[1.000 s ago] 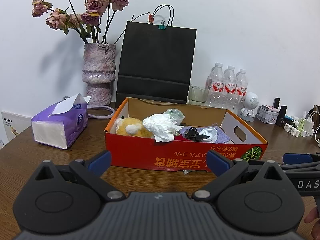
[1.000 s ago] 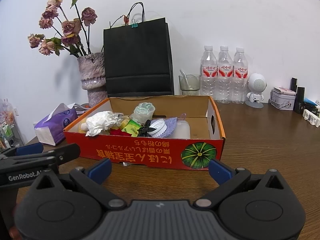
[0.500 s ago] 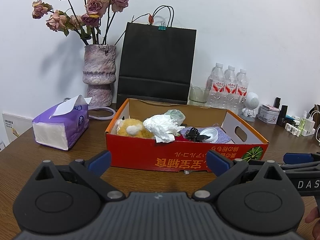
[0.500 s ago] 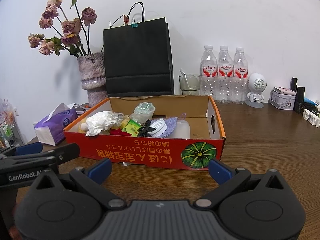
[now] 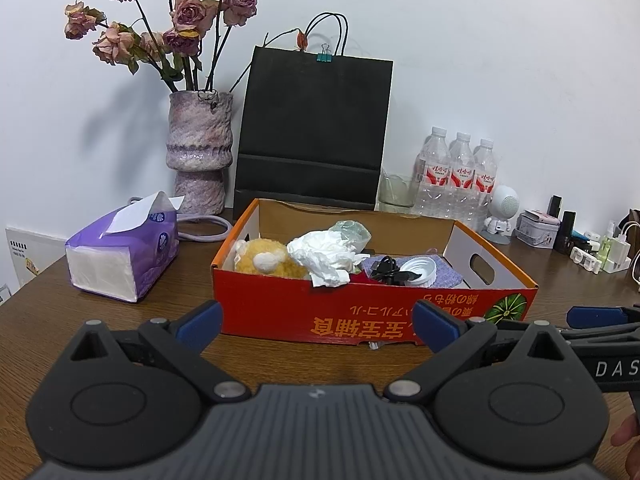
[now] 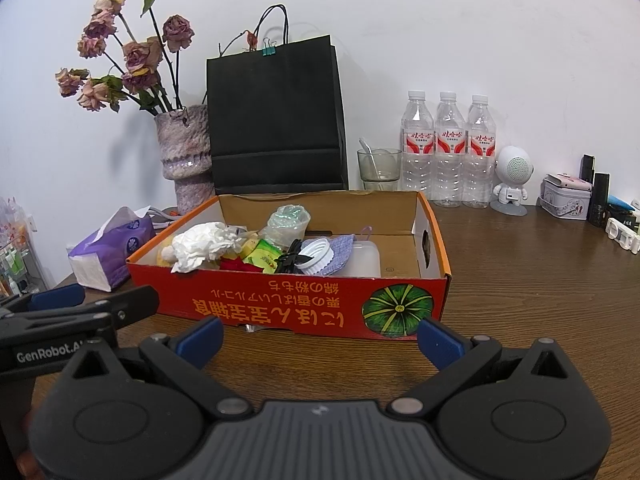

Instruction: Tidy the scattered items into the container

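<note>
Nearest the cameras, we are holding both tools low over the wooden table [image 6: 520,280], side by side and level, each looking straight at the long red wall of the box. The left gripper [image 5: 316,326] is spread wide with nothing between its blue pads, and so is the right gripper [image 6: 320,338] — both are hanging short of the cardboard, touching nothing.

Just beyond them, the red cardboard box [image 6: 304,304] is sitting flat on the table, its print upside down to us. We are judging it to be light but floppy: thin walls that would buckle under a hard pinch, so the cut-out handle on the right end wall is the place to take it.

Inside, the scattered items are already lying together, mostly toward the left half. The crumpled tissue [image 5: 324,256] is draping over the front rim, weightless and soft, so a pinch anywhere would do. The yellow plush toy [image 5: 266,262] beside it is squashy and forgiving. The white ribbed lid [image 6: 318,256] is rigid and probably slick, best taken across its rim, and it is leaning on a black tangled cord [image 5: 386,268], which would likely snag and trail. Behind these a clear plastic cup [image 6: 288,220] is standing tilted and looks easy to crush.

A small silvery scrap [image 5: 374,345] is peeking from under the box's front edge; we cannot tell what it is. Otherwise, we are judging the tidying close to done.
</note>
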Demonstrator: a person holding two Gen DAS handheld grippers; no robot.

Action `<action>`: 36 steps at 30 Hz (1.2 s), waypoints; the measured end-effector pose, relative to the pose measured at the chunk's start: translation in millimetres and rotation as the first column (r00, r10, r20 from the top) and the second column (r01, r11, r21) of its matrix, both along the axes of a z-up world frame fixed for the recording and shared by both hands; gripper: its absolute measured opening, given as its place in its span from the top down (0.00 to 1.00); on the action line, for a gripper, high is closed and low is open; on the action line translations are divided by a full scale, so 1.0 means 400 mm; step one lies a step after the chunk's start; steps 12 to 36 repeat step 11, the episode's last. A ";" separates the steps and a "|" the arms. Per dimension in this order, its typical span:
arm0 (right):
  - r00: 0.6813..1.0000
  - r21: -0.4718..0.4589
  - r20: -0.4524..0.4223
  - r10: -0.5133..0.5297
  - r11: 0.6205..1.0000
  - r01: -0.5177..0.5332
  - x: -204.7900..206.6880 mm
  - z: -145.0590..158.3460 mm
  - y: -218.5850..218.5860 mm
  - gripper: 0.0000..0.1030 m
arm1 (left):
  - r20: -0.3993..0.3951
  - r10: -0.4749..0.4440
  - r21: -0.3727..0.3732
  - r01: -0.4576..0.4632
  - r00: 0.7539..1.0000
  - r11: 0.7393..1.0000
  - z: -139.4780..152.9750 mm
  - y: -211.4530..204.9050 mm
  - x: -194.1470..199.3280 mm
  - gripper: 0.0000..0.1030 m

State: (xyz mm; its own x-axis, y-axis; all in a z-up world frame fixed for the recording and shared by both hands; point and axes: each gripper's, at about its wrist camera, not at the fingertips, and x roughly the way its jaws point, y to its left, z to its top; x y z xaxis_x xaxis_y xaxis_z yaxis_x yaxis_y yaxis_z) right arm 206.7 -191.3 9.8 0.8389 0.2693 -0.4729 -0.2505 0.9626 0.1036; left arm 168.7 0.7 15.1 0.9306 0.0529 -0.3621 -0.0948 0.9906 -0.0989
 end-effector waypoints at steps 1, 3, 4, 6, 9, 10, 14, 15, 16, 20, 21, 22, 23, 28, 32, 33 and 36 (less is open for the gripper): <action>1.000 0.000 0.000 -0.001 1.000 0.001 0.000 0.000 0.000 0.00 | 0.000 0.000 0.001 0.000 1.000 1.000 0.000 -0.001 -0.001 0.00; 1.000 -0.001 0.000 0.000 1.000 0.000 0.000 0.000 0.000 0.00 | -0.001 0.002 0.000 -0.002 1.000 1.000 -0.001 -0.001 -0.001 0.00; 1.000 -0.001 0.000 0.000 1.000 0.000 0.000 0.000 0.000 0.00 | 0.000 0.002 0.000 -0.002 1.000 1.000 -0.001 -0.001 -0.001 0.00; 1.000 -0.001 -0.001 0.001 1.000 -0.001 0.000 0.000 0.001 0.00 | 0.001 0.004 -0.004 -0.004 1.000 1.000 -0.003 0.000 -0.002 0.00; 1.000 -0.006 0.001 0.007 1.000 -0.007 -0.001 0.001 0.004 0.00 | 0.001 0.018 -0.019 -0.018 1.000 1.000 -0.011 0.002 -0.005 0.00; 1.000 -0.011 0.001 0.009 1.000 -0.009 -0.001 0.000 0.007 0.00 | 0.002 0.030 -0.016 -0.030 1.000 0.999 -0.012 0.000 -0.006 0.00; 1.000 -0.016 0.001 0.012 1.000 -0.012 -0.002 -0.001 0.011 0.00 | 0.004 0.041 -0.003 -0.041 0.999 0.999 -0.011 -0.004 -0.007 0.00; 1.000 -0.016 0.001 0.012 1.000 -0.012 -0.002 -0.001 0.011 0.00 | 0.004 0.041 -0.003 -0.041 0.999 0.999 -0.011 -0.004 -0.007 0.00; 1.000 -0.016 0.001 0.012 1.000 -0.012 -0.002 -0.001 0.011 0.00 | 0.004 0.041 -0.003 -0.041 0.999 0.999 -0.011 -0.004 -0.007 0.00; 1.000 -0.016 0.001 0.012 1.000 -0.012 -0.002 -0.001 0.011 0.00 | 0.004 0.041 -0.003 -0.041 0.999 0.999 -0.011 -0.004 -0.007 0.00; 1.000 -0.016 0.001 0.012 1.000 -0.012 -0.002 -0.001 0.011 0.00 | 0.004 0.041 -0.003 -0.041 0.999 0.999 -0.011 -0.004 -0.007 0.00; 1.000 -0.016 0.001 0.012 1.000 -0.012 -0.002 -0.001 0.011 0.00 | 0.004 0.041 -0.003 -0.041 0.999 0.999 -0.011 -0.004 -0.007 0.00; 1.000 -0.016 0.001 0.012 1.000 -0.012 -0.002 -0.001 0.011 0.00 | 0.004 0.041 -0.003 -0.041 0.999 0.999 -0.011 -0.004 -0.007 0.00; 1.000 -0.016 0.001 0.012 1.000 -0.012 -0.002 -0.001 0.011 0.00 | 0.004 0.041 -0.003 -0.041 0.999 0.999 -0.011 -0.004 -0.007 0.00; 1.000 -0.016 0.001 0.012 1.000 -0.012 -0.002 -0.001 0.011 0.00 | 0.004 0.041 -0.003 -0.041 0.999 0.999 -0.011 -0.004 -0.007 0.00; 1.000 -0.016 0.001 0.012 1.000 -0.012 -0.002 -0.001 0.011 0.00 | 0.004 0.041 -0.003 -0.041 0.999 0.999 -0.011 -0.004 -0.007 0.00; 1.000 -0.016 0.001 0.012 1.000 -0.012 -0.002 -0.001 0.011 0.00 | 0.004 0.041 -0.003 -0.041 0.999 0.999 -0.011 -0.004 -0.007 0.00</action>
